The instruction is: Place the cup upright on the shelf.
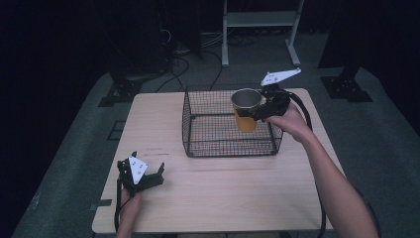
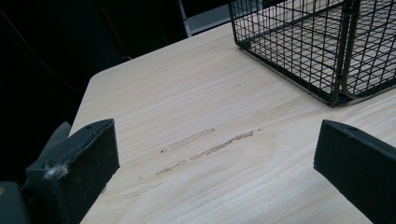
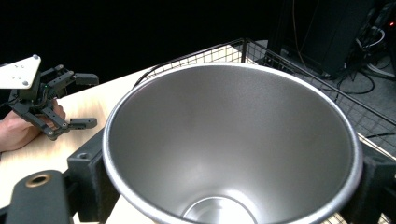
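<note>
The cup (image 1: 246, 110) — orange outside, bare metal inside — is held upright in the air over the far right part of the wire basket (image 1: 198, 130), its base down among the basket walls and its rim above them. In the right gripper view the cup's open mouth (image 3: 233, 144) faces the camera, with a black jaw pressed against its wall on either side just under the rim. The right gripper (image 1: 258, 112) has its jaws closed on the cup, coming at it from the right, the hand behind it above the basket's right edge.

The basket sits on the far half of the pale wooden counter (image 1: 223, 193), open at the top; its near corner (image 2: 336, 95) shows in the left gripper view.

The left gripper (image 1: 148, 179) rests well apart at the near left of the counter — its jaws spread wide with nothing between them but bare wood
</note>
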Available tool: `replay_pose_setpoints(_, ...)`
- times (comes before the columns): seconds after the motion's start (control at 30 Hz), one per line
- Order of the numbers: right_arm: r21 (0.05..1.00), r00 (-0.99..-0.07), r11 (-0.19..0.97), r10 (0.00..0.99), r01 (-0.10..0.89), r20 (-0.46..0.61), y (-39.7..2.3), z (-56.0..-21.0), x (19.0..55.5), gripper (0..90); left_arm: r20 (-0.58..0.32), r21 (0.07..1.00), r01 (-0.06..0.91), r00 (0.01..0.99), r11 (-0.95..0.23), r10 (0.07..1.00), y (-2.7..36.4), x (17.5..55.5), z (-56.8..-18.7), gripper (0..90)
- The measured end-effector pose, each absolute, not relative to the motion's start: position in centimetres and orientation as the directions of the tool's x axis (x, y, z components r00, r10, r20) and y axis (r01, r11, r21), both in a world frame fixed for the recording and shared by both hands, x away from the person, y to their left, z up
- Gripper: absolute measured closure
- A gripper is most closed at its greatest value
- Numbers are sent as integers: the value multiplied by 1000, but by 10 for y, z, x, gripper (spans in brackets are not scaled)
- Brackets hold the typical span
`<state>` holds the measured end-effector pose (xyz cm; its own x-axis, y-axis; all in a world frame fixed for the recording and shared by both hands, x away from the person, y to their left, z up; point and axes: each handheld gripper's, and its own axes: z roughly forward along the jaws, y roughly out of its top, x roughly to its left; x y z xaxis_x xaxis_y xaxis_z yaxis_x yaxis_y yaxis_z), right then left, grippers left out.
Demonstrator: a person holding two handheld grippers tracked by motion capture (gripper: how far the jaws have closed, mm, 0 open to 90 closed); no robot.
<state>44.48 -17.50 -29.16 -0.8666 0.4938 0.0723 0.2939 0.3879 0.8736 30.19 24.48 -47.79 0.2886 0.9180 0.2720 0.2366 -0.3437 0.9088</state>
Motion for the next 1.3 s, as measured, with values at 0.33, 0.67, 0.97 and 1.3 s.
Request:
replay_pose_setpoints(0.33,862,-871,398,481,314,95,-159,-303,461,120,270,909,238,288,-342,919,245,302,-478,0)
replay_pose_setpoints(0.67,854,-866,399,489,332,108,-148,-313,476,120,271,909,237,290,-344,918,245,302,-478,0)
replay_pose_setpoints(0.97,851,-847,386,517,356,120,-143,-324,491,119,267,911,236,290,-339,919,245,302,-478,0)
replay_pose_setpoints(1.3,827,-830,403,544,391,127,-135,-348,504,120,267,911,236,292,-339,918,245,302,-478,0)
